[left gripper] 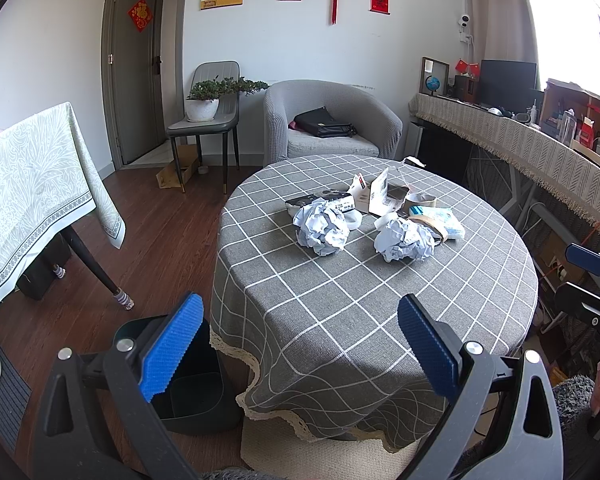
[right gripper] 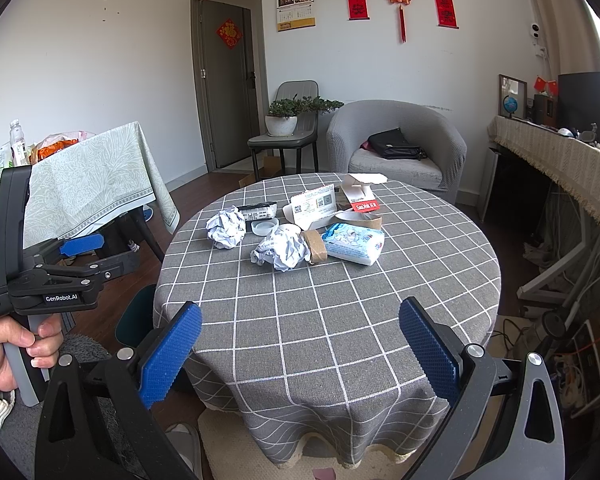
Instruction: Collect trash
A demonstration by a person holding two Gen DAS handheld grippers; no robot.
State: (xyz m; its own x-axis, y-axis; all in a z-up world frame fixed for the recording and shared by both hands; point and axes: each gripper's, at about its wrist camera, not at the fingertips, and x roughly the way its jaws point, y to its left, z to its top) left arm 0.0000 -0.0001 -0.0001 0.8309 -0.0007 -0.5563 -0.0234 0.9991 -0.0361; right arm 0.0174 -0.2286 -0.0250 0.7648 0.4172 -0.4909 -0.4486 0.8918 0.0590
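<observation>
You are holding both grippers, left [left gripper: 300, 344] and right [right gripper: 300, 344], spread and empty, well short of the crumpled paper [right gripper: 226, 227] lying mid-table [right gripper: 340, 320].

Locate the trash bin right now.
The dark bin stands on the floor at the round table's left edge, behind the left gripper's left finger in the left wrist view.

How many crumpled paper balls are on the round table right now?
2. One paper ball lies toward the left of the pile, by the small white lid. The other paper ball lies nearer the middle, against the cardboard tape roll. Boxes behind could hide more.
</observation>
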